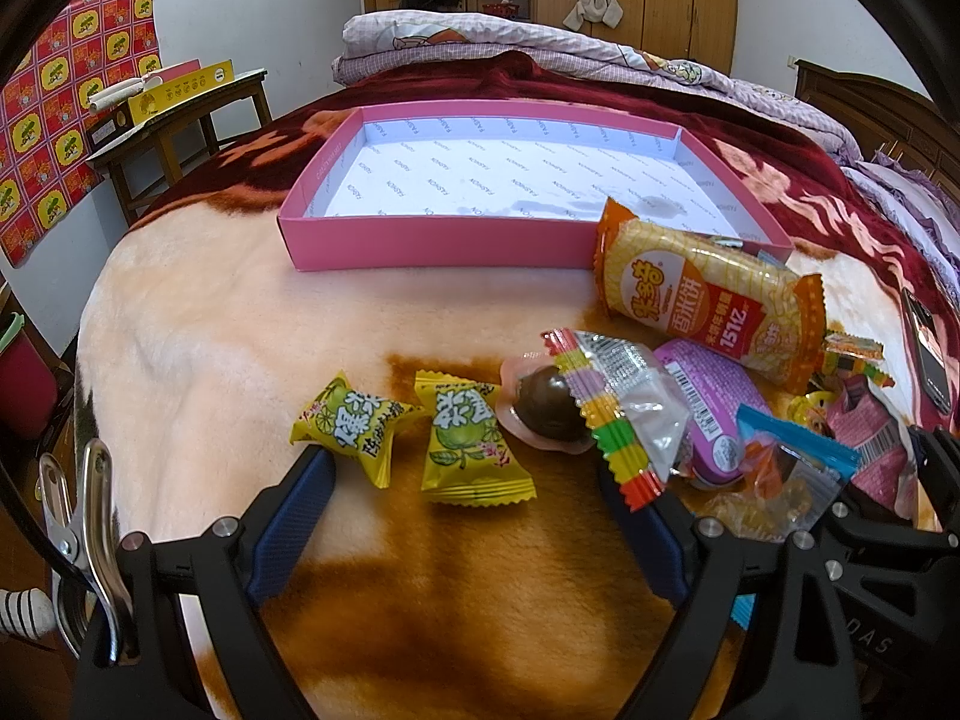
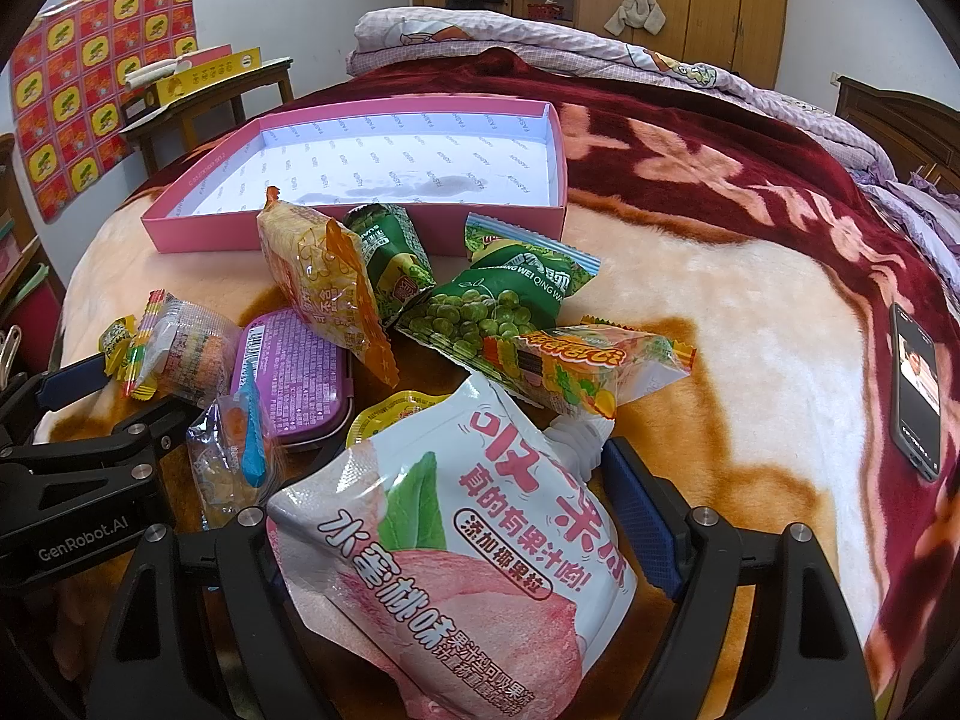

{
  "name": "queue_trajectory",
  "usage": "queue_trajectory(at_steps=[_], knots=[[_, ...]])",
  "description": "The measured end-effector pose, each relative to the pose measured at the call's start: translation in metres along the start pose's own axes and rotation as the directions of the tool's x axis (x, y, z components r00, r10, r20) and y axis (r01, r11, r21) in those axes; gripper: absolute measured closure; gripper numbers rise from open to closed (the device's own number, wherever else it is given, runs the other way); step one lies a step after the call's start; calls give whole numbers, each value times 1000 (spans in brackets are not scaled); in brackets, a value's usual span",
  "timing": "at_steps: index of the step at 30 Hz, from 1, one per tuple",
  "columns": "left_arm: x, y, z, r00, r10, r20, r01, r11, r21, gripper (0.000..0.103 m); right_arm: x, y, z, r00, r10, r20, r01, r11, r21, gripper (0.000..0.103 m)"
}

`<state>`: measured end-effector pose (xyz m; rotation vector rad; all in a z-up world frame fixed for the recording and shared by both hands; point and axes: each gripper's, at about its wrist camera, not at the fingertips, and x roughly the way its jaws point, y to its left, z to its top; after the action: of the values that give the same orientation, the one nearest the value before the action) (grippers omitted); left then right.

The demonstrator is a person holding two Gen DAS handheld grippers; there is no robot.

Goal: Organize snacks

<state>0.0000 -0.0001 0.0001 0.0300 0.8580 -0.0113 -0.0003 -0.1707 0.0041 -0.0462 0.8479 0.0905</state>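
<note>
An empty pink box (image 1: 420, 240) lies on the blanket; it also shows in the right wrist view (image 2: 360, 231). My left gripper (image 1: 465, 474) is open, low over two yellow candies (image 1: 474, 450). A chocolate ball (image 1: 546, 408), a rainbow-edged packet (image 1: 624, 402), a purple tin (image 1: 720, 408) and an orange rice-cracker bag (image 1: 714, 300) lie to its right. My right gripper (image 2: 456, 474) is open, its jaws either side of a white-pink peach jelly pouch (image 2: 456, 540) lying on the blanket. Green pea packets (image 2: 504, 300) and a gummy bag (image 2: 588, 366) lie beyond.
A phone (image 2: 915, 396) lies on the blanket at the right. A wooden side table (image 1: 180, 114) with yellow boxes stands at the left. Folded bedding (image 1: 540, 42) lies behind the box. The left gripper's body (image 2: 72, 480) shows at the left of the right wrist view.
</note>
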Motion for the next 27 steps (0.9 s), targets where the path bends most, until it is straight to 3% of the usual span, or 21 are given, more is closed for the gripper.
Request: queue_trajectory(at_steps=[27], knots=[[0,0,0,1000,-1,0,1,1000,1,10,-1,1,0,1000,-1,-5,1,1000,4,19]])
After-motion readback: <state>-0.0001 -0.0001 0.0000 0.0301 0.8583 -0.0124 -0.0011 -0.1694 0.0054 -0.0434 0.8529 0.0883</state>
